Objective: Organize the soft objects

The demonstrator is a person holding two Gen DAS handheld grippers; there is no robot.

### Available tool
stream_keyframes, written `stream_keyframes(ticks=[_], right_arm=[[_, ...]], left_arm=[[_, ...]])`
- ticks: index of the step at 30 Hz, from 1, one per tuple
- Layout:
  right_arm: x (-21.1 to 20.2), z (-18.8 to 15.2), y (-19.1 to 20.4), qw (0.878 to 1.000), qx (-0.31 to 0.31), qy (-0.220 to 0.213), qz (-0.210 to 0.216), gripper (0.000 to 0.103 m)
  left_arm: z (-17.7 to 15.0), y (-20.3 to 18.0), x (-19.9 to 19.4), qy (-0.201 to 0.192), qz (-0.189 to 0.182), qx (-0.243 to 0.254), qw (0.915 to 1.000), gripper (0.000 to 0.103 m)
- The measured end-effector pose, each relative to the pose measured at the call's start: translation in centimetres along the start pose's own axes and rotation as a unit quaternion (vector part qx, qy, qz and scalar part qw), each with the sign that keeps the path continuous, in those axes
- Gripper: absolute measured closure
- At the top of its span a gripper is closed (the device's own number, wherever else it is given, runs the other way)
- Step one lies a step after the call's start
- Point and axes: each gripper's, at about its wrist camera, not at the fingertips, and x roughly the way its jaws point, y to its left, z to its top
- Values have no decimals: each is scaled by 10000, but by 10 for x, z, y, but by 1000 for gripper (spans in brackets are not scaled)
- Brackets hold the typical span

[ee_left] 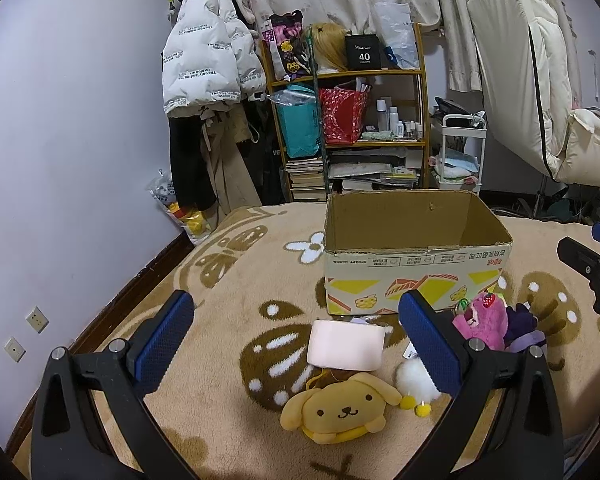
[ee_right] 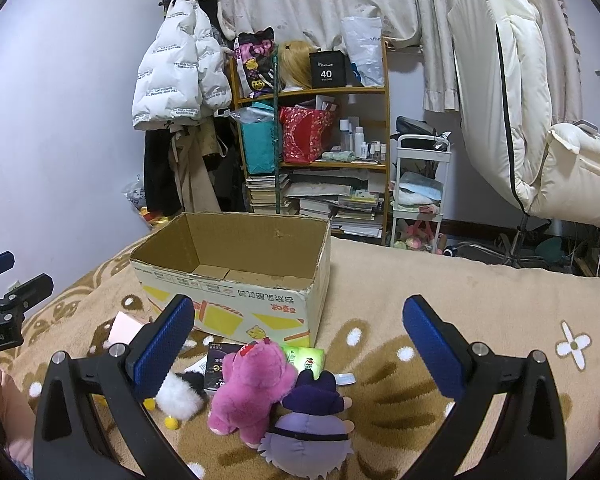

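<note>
An open, empty cardboard box (ee_left: 416,276) stands on the beige blanket; it also shows in the right wrist view (ee_right: 236,300). In front of it lie a yellow dog plush (ee_left: 340,410), a pale pink pad (ee_left: 346,345), a white fluffy toy (ee_left: 414,382), a pink bear plush (ee_left: 482,320) and a purple plush (ee_left: 522,326). My left gripper (ee_left: 296,340) is open and empty above the pink pad and dog plush. My right gripper (ee_right: 298,350) is open and empty above the pink bear plush (ee_right: 252,388) and purple plush (ee_right: 310,428).
A green packet (ee_right: 306,358) and a black packet (ee_right: 218,368) lie by the box. A cluttered wooden shelf (ee_left: 352,120), hanging coats (ee_left: 208,68) and a white cart (ee_left: 462,152) stand beyond the bed. The wall is to the left.
</note>
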Motion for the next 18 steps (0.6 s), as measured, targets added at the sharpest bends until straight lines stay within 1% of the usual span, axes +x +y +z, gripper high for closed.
stream_keyframes(ticks=[11, 18], right_arm=[[4, -7, -6, 10000, -10, -13, -3, 0], [3, -6, -5, 10000, -2, 3, -11, 0]], left_arm=[[1, 0, -1, -48, 18, -23, 10000, 2], [0, 0, -2, -54, 48, -28, 10000, 2]])
